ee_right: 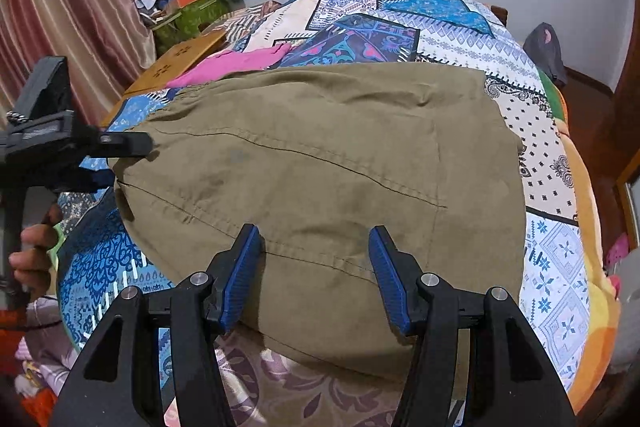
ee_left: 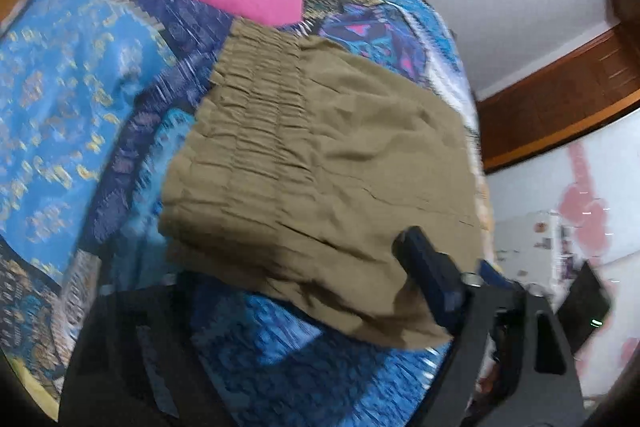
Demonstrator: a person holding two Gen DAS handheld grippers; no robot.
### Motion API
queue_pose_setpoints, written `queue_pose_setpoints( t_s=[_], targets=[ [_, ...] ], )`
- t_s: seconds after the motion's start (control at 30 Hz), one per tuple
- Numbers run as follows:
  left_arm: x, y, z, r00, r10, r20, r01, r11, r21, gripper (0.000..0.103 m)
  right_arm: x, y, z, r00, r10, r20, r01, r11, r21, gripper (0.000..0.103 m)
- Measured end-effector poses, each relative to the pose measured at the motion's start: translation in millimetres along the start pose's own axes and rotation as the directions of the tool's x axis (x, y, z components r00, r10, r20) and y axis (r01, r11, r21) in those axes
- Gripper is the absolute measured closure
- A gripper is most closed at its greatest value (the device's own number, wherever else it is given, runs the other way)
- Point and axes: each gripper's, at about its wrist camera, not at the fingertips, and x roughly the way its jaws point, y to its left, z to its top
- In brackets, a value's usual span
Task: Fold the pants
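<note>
Khaki pants [ee_left: 320,163] lie folded on the patchwork bed cover [ee_left: 72,75], gathered waistband toward the far left. My left gripper [ee_left: 288,267] straddles the pants' near corner. One blue-padded finger [ee_left: 424,271] lies over the cloth and the other is hidden below the fabric; the jaws stand wide and do not pinch. In the right wrist view the pants [ee_right: 320,155] fill the middle. The left gripper's finger [ee_right: 128,143] rests at their left edge. My right gripper [ee_right: 316,267] hovers open at the near edge, with its blue pads apart over the cloth.
A pink garment [ee_right: 240,63] lies beyond the pants next to a wooden board [ee_right: 180,63]. A green box of clutter [ee_right: 188,15] and a curtain [ee_right: 60,7] stand at the far left. A person's hand [ee_right: 32,247] holds the left gripper. The bed's right edge [ee_right: 580,227] drops off.
</note>
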Motion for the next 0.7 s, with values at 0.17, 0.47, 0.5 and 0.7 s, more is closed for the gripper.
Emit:
queue_pose_setpoints(
  t_s=[0.17, 0.47, 0.5, 0.7],
  targets=[
    [-3, -11, 1, 0.995, 0.060, 0.078, -0.067, 0.994, 0.083, 0.050, -1, 0, 1, 1.000, 0.004, -0.012, -0.004, 1.000, 0.011, 0.050],
    [-35, -41, -8, 0.966, 0.112, 0.233, -0.170, 0.953, 0.251, 0.067, -18, 7, 29, 1.000, 0.005, 0.022, -0.005, 1.000, -0.009, 0.050],
    [-39, -43, -8, 0.962, 0.112, 0.248, -0.177, 0.950, 0.257, 0.067, -19, 9, 36, 0.999, 0.008, 0.044, -0.008, 1.000, -0.001, 0.050],
    [-68, -52, -16, 0.937, 0.109, 0.331, -0.212, 0.932, 0.294, 0.069, 7, 26, 62, 0.999, 0.028, 0.024, -0.029, 0.999, 0.016, 0.050]
  ],
)
